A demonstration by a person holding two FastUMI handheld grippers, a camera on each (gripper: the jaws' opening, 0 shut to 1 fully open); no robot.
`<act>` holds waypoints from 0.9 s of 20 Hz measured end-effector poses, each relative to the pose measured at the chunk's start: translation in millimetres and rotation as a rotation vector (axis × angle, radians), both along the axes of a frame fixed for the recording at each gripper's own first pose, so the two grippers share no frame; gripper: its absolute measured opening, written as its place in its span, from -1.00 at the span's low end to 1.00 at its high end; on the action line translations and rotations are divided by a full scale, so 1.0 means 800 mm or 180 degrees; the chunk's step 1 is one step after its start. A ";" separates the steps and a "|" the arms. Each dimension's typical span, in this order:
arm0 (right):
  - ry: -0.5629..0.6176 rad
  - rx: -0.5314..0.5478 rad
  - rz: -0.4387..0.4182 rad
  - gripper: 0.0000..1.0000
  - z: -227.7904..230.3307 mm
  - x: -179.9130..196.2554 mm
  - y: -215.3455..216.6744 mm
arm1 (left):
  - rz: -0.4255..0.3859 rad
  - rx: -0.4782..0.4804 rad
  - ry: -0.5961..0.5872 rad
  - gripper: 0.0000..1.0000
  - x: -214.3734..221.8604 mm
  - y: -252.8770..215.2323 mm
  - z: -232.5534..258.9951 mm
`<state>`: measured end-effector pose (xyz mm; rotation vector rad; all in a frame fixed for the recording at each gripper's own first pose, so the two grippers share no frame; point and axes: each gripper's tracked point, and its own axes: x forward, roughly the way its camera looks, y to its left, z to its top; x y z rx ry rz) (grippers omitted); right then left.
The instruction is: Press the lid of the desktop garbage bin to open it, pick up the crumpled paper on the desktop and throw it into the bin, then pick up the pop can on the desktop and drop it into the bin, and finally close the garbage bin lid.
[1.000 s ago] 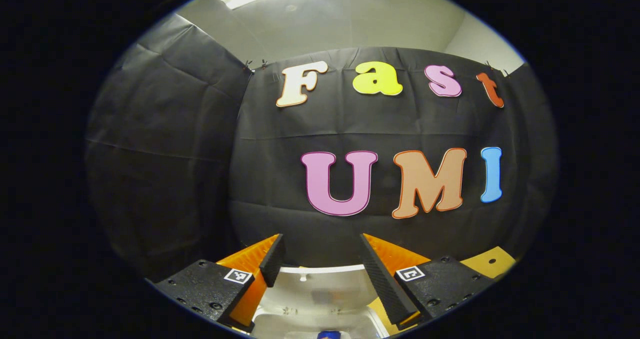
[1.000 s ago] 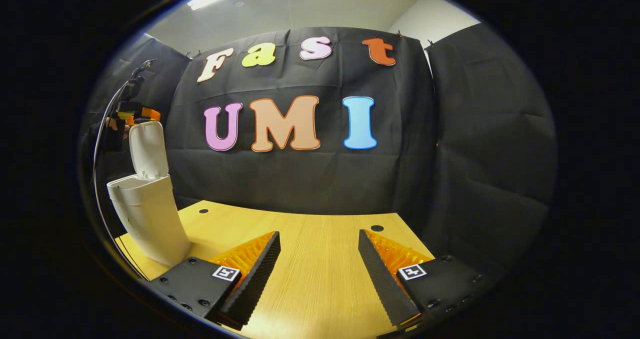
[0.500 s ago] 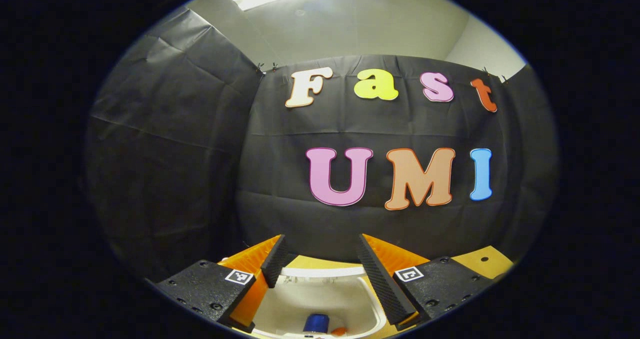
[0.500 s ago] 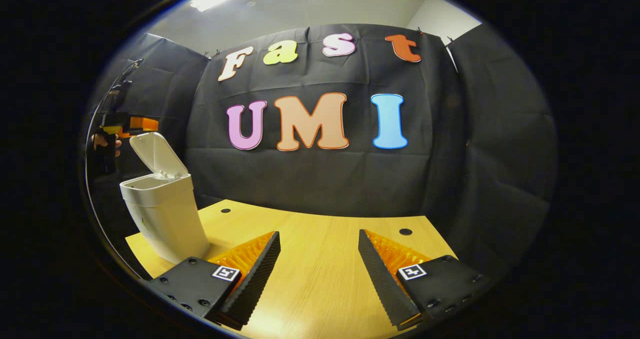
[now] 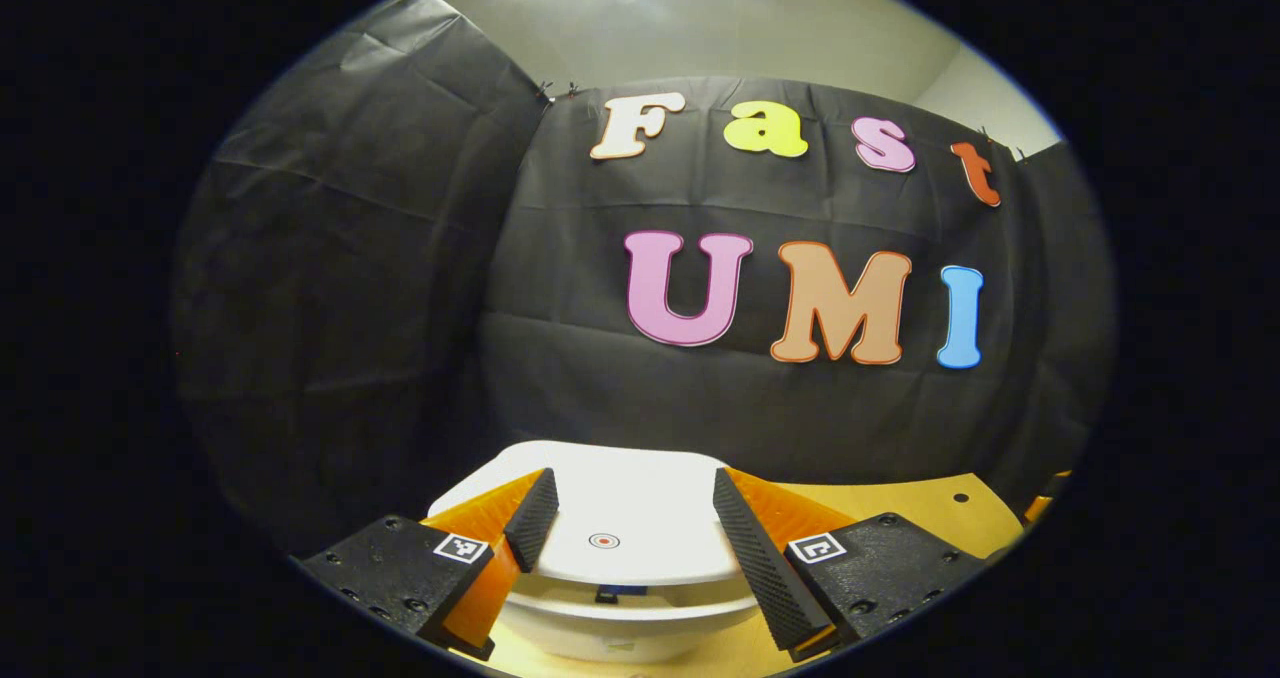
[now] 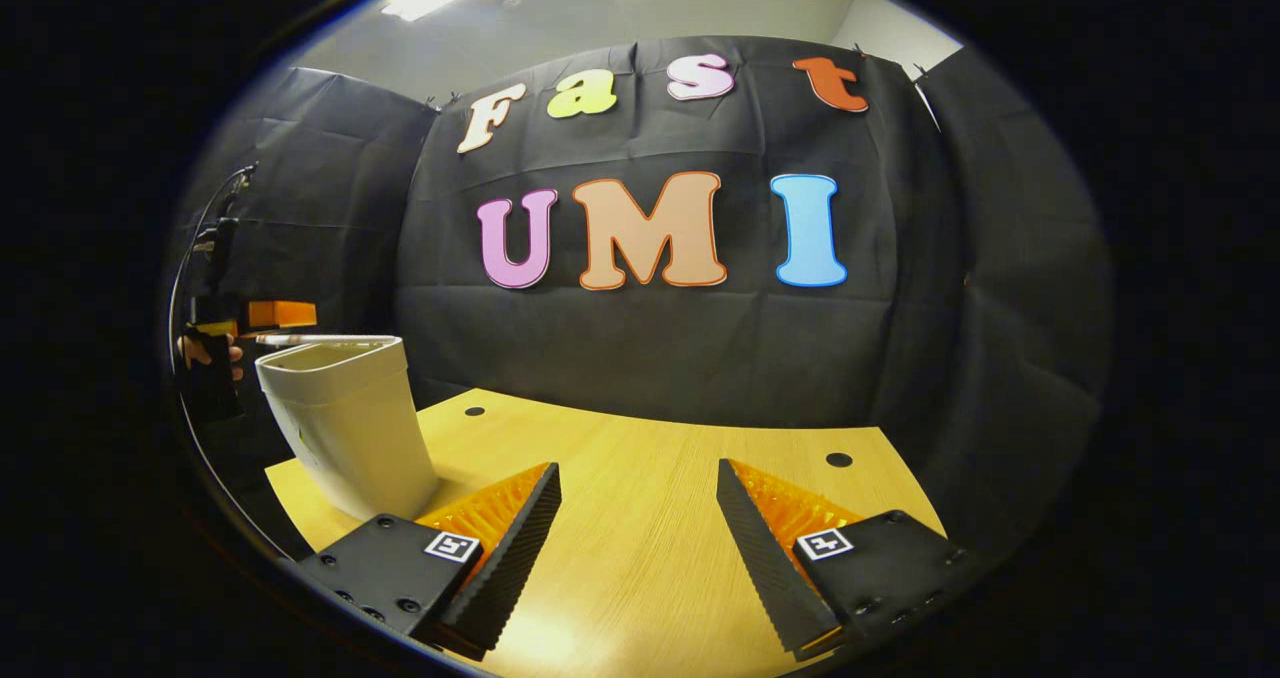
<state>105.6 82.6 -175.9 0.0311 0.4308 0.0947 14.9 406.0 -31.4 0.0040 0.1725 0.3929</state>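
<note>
at 6 o'clock of the left gripper view, the white lid (image 5: 610, 533) lies nearly flat on the garbage bin (image 6: 345, 423), the left hand-held gripper (image 5: 625, 543) released above it. over the tabletop (image 6: 650, 498), the right hand-held gripper (image 6: 638, 548) gapes, grasping nothing.

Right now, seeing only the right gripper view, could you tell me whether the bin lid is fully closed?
Observer: Not quite. In the left gripper view a dark gap shows between the lid and the bin.
Operator: Is the left gripper open?
Observer: Yes, the left gripper is open, its fingers apart over the lid.
Operator: Is anything in the gap?
Observer: Something blue, too small to identify.
</note>
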 end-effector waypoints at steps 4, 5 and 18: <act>0.0045 -0.0026 0.0021 0.97 -0.004 0.002 -0.002 | 0.0021 0.0068 0.0043 0.81 -0.007 -0.002 -0.015; 0.0054 -0.0035 0.0027 0.97 -0.007 -0.001 -0.002 | 0.0017 0.0131 0.0099 0.82 -0.006 -0.002 -0.020; 0.0175 0.0024 0.0212 0.98 -0.018 -0.008 0.035 | -0.0207 0.0460 0.0073 0.77 -0.007 -0.014 -0.023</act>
